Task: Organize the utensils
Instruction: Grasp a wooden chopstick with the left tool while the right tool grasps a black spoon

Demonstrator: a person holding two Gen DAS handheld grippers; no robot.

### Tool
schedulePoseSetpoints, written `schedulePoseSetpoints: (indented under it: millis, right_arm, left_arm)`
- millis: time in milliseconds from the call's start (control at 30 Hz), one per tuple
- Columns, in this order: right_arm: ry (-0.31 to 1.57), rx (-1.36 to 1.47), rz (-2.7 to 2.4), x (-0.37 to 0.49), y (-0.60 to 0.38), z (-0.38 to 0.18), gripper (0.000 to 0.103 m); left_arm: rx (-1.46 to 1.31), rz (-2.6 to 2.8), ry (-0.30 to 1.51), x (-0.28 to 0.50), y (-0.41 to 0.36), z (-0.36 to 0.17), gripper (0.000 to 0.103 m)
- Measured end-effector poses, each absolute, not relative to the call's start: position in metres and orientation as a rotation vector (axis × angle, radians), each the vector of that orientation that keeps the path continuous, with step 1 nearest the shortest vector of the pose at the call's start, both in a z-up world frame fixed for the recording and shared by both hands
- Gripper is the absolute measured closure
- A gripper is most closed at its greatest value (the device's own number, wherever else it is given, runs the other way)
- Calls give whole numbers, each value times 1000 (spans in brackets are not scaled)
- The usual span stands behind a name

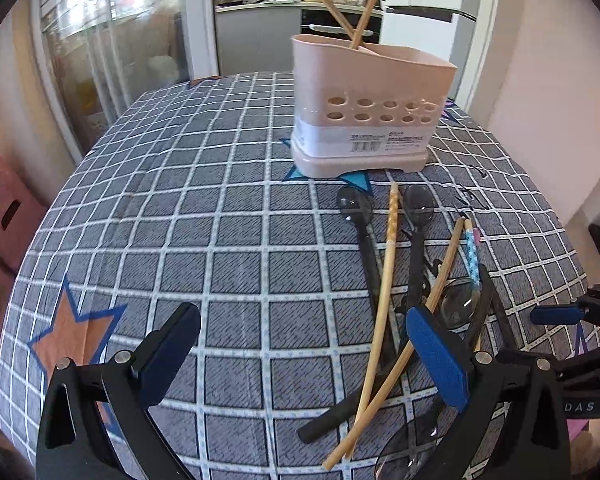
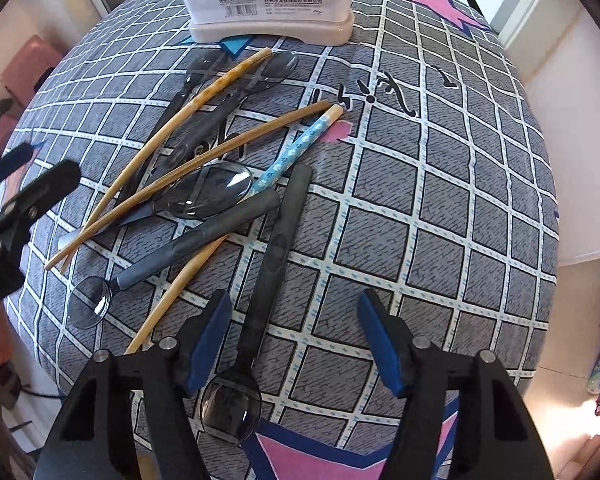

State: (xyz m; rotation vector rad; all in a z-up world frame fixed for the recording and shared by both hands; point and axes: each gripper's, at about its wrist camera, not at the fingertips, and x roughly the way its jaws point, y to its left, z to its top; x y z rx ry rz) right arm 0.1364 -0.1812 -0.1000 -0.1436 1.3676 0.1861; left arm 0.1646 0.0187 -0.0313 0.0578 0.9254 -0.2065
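A: Where's the black spoon from the right claw?
B: On the worktop, between its parted jaws, untouched, hugging the left pad; handle runs far, toward the holder.
A: Left claw?
B: Apart, empty, farther left.

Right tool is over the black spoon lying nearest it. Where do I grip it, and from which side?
Probably grip the black spoon on its straight, flat handle, clear of the rounded bowl. Come from above: it lies flat on the tablecloth, already between the right tool's open fingers.

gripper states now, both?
Left gripper: open, holding nothing.
Right gripper: open, straddling a dark spoon, not gripping it.
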Motion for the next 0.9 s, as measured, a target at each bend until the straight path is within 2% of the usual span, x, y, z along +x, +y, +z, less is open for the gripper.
schedulePoseSetpoints:
  millis: [133, 233, 267, 300, 367, 567, 633, 900]
  right_arm:
    - [1382, -166, 212, 126, -175, -95, 47]
    - [1382, -185, 237, 120, -168, -91, 60]
    - [1381, -187, 241, 119, -164, -91, 69]
    - [1380, -183, 251, 117, -162, -89, 83]
    - [1376, -174, 254, 113, -162, -85, 91]
    - [1342, -41, 296, 104, -185, -82, 91]
    - [1328, 3, 309, 100, -192, -80, 91]
    - [1286, 96, 337, 109, -231, -83, 91]
  left_arm:
    - [110, -279, 949, 180, 2, -31, 0]
    - [166, -308, 968, 192, -12, -32, 0]
    - [180, -315, 972, 194, -16, -33, 0]
    - [195, -328, 979, 197, -21, -33, 0]
    - [220, -342, 981, 201, -28, -33, 0]
    - [285, -359, 1022, 214, -43, -39, 0]
    - [289, -365, 1063, 222, -45, -43, 8]
    - [324, -387, 1126, 241, -54, -52, 8]
